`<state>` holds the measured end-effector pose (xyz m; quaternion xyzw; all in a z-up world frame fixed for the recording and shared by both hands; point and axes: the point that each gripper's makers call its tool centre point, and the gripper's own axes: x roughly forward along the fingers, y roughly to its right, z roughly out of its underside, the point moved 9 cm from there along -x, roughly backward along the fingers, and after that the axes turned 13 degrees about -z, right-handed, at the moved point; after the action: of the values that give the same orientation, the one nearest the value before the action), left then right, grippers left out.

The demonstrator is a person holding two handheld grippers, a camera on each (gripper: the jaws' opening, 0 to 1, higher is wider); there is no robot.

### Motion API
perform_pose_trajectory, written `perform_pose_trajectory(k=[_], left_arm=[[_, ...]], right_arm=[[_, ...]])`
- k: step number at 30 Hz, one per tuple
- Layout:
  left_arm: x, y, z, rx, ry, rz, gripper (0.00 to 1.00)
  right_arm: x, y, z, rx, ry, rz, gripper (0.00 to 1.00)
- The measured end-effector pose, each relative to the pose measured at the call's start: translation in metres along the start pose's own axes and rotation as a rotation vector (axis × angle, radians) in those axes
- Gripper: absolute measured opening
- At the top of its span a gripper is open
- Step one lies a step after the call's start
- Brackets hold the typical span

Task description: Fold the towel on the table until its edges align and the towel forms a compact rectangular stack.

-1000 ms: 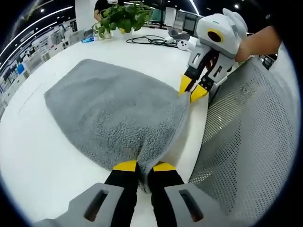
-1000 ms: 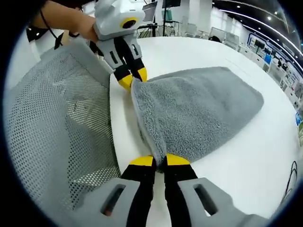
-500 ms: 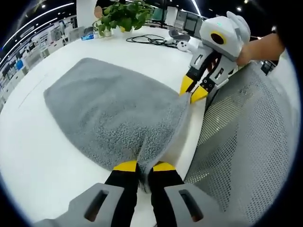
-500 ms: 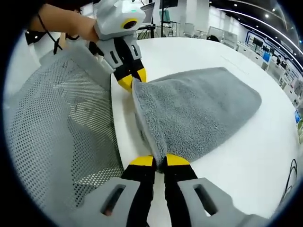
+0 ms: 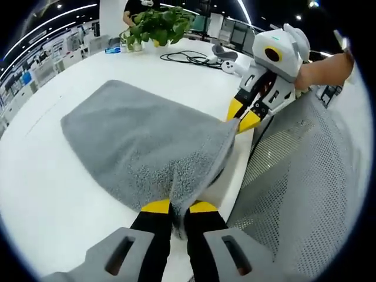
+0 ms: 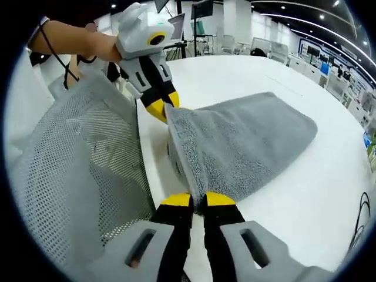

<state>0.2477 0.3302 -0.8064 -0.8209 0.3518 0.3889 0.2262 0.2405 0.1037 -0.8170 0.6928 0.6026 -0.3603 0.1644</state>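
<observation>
On the white desk (image 5: 35, 194), the grey towel (image 5: 141, 141) is pinched at both near corners, left gripper (image 5: 174, 207) and right gripper (image 6: 197, 200) clamped tight; fold barely begun, stacking left.

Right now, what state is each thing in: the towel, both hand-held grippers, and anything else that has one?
Grey towel: partly lifted; near edge pinched at two corners, far part flat on the table.
Left hand-held gripper: shut on a near towel corner.
Right hand-held gripper: shut on the other near corner.
Mesh chair back: upright beside the table edge.
Potted plant: upright at the far table edge.
</observation>
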Motion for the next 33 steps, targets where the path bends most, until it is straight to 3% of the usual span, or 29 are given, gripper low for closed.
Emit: perform_pose_trajectory(k=[13,22,33], left_arm=[[-0.013,-0.008,-0.008,0.0,0.033,-0.019,0.08],[0.005,0.012,0.006,0.075,-0.001,-0.007,0.1],[0.013,0.028,0.003,0.197,0.026,0.009,0.28]], right_arm=[[-0.011,-0.005,-0.016,0.032,0.058,0.007,0.04],[-0.01,-0.004,-0.007,0.047,0.037,0.01,0.04],[-0.009,-0.002,-0.006,0.063,0.037,0.011,0.04]])
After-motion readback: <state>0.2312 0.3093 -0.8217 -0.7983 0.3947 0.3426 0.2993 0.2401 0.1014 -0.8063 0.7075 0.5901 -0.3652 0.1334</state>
